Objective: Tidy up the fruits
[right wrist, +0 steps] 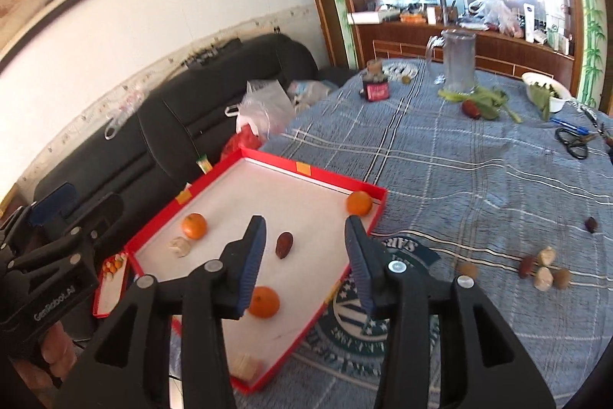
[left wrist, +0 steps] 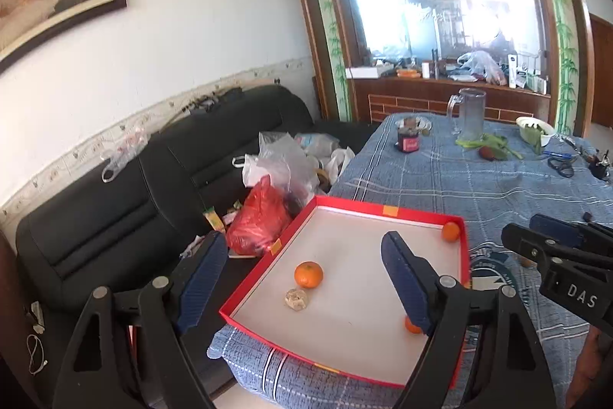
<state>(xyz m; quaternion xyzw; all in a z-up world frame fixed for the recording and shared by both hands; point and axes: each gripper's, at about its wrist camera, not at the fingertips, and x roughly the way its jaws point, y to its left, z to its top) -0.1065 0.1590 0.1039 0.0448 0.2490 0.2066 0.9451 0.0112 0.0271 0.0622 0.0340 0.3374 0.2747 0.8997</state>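
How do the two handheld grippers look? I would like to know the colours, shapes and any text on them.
Both grippers are black plastic with silver round bolt heads and triangular cut-outs in the finger arms. The left gripper and the right gripper each have two fingers lined with dark blue ribbed pads. White lettering marks the bodies: "DAS" on the right one, "GenRobot_AI" on the left. No cables are visible.

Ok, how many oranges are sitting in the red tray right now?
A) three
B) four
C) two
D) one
A: the right wrist view shows three oranges in the red tray: one near the left wall, one in the far right corner, and one near the front, partly behind a finger of the right tool.
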